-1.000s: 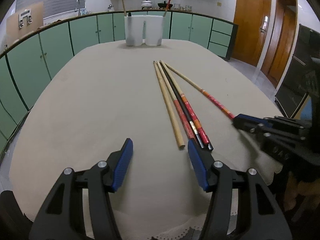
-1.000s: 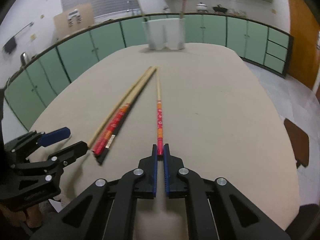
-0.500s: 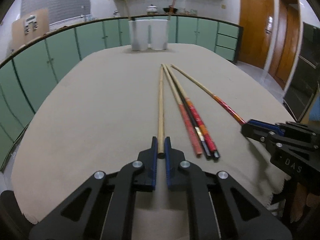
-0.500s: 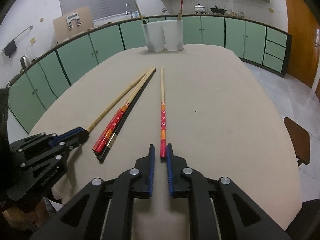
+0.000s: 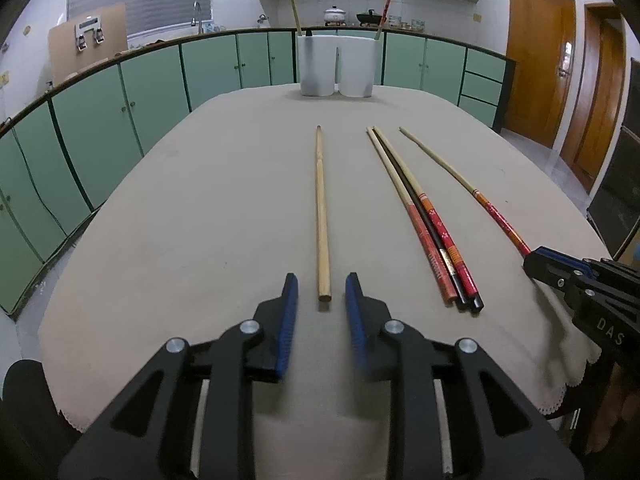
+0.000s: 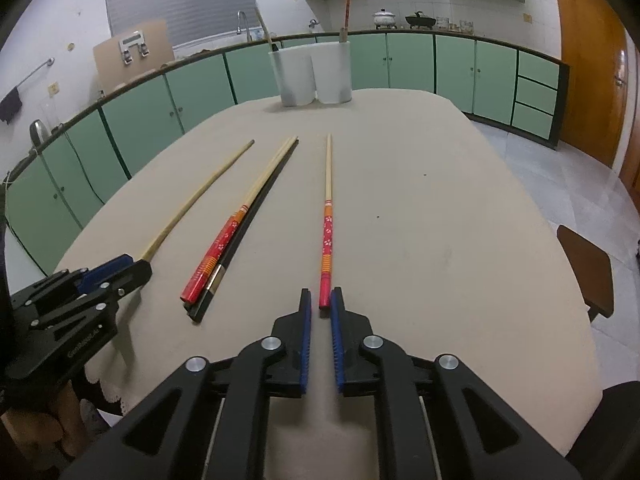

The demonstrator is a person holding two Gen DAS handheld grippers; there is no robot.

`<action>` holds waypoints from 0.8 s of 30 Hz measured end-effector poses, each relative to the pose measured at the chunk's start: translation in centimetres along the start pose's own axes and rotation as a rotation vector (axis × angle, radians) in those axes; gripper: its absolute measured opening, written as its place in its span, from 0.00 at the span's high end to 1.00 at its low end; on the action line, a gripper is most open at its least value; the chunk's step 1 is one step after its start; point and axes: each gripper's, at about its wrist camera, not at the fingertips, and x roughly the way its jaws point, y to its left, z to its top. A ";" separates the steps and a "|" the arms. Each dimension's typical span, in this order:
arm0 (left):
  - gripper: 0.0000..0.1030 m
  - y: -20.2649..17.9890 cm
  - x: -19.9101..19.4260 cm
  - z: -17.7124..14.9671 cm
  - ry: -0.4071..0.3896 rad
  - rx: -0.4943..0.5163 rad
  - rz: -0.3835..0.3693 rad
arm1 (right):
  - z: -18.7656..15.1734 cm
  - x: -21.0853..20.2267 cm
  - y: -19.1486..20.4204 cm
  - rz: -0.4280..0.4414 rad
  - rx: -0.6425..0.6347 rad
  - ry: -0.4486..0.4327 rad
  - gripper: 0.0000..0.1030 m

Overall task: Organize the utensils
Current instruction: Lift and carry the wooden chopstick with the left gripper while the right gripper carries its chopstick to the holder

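A plain wooden chopstick point(image 5: 321, 216) lies alone on the table, its near end between the pads of my open left gripper point(image 5: 321, 286). A red patterned chopstick point(image 6: 327, 236) lies in front of my right gripper point(image 6: 320, 300), whose jaws stand slightly apart around its near end. Three chopsticks point(image 5: 428, 224), two red-handled and one black, lie bundled between them, also in the right wrist view point(image 6: 236, 228). Two white holders point(image 5: 338, 66) stand at the far edge, one chopstick in each.
The table point(image 5: 200, 220) has a beige cloth with a scalloped front hem. Green cabinets curve around the room. A brown chair point(image 6: 586, 268) stands at the table's right side. Wooden doors point(image 5: 540, 68) are at the far right.
My left gripper shut on the plain chopstick, slid it left away from the bundle, then opened. My right gripper's jaws loosened around the red chopstick, which now lies on the table.
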 end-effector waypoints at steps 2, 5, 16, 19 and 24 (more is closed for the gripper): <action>0.82 0.0 0.0 0.1 0.002 -0.002 -0.016 | 0.2 0.1 0.1 0.008 -0.002 0.006 0.91; 0.94 0.0 -0.1 0.4 0.016 -0.008 -0.040 | 0.5 -0.2 0.1 0.013 0.000 0.006 0.94; 0.94 1.2 -6.5 6.5 -0.090 -0.038 -0.049 | 6.4 -7.3 0.8 0.062 -0.040 -0.125 0.94; 0.94 1.6 -8.0 8.6 -0.130 -0.034 -0.049 | 9.0 -8.9 1.1 0.072 -0.060 -0.156 0.94; 0.94 2.2 -8.9 12.2 -0.171 -0.026 -0.066 | 14.0 -10.0 1.2 0.091 -0.096 -0.166 0.94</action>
